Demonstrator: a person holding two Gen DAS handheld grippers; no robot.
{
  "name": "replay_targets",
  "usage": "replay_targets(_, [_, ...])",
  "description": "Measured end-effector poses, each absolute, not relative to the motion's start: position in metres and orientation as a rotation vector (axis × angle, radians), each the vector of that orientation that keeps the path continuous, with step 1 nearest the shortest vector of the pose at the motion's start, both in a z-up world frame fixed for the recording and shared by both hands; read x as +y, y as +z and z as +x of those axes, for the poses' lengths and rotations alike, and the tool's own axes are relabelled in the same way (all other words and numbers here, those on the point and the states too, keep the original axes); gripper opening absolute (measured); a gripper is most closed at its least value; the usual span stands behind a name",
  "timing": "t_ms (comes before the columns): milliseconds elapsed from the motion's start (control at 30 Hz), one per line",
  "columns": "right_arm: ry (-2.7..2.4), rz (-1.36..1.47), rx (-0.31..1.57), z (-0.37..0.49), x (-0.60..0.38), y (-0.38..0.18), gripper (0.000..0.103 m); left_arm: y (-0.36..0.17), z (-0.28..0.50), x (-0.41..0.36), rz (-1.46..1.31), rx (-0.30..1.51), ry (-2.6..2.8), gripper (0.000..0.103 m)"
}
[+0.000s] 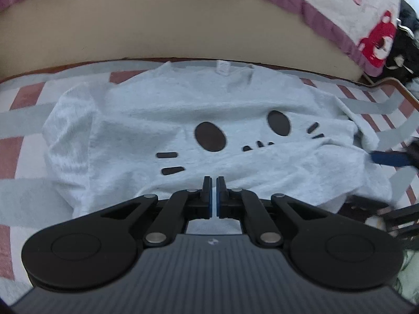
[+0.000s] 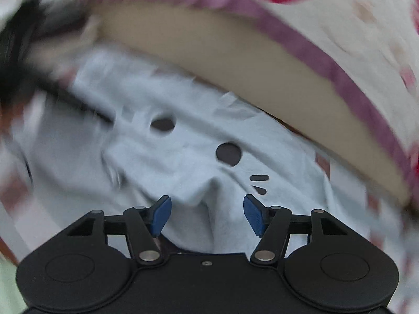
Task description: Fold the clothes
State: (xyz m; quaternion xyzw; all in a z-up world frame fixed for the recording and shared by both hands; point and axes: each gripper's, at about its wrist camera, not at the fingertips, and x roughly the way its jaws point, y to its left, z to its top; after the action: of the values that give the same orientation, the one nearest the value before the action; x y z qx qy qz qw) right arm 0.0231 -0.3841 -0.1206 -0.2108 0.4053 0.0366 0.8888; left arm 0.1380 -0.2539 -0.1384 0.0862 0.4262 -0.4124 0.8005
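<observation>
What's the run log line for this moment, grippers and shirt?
left gripper: shut, nothing visibly pinched | right gripper: open over a raised fold | grey cat-face shirt: spread face-up on striped cover

The grey sweatshirt (image 1: 183,110) is soft, fuzzy matt cloth; the left claw (image 1: 213,183) is matt black plastic with blue pads.

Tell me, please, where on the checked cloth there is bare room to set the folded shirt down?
Bare checked cloth shows left of the grey shirt, out to the picture's edge, and a narrow strip lies between the collar and the beige mattress side. The shirt's right side is crowded: the right gripper works there, beside dark clutter.
</observation>
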Motion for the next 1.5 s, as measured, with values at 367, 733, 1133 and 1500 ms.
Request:
replay_targets(367, [-0.037, -0.297, 0.724, 0.049, -0.412, -0.103, 0.008, -0.13, 0.09, -0.269, 0.288, 0.732, -1.141, 0.007])
replay_targets(733, [-0.062, 0.037, 0.582, 0.025, -0.445, -0.032, 0.007, -0.114, 0.046, -0.281, 0.242, 0.6, -1.162, 0.055])
replay_targets(1133, [0.063, 0.216, 0.481, -0.001, -0.457, 0.007, 0.007, -0.141, 0.083, -0.287, 0.348, 0.712, -0.863, 0.068])
replay_targets(1500, [-0.262, 0.156, 0.667, 0.029, -0.495, -0.031, 0.004, -0.126, 0.158, -0.239, 0.279, 0.717, -0.556, 0.038])
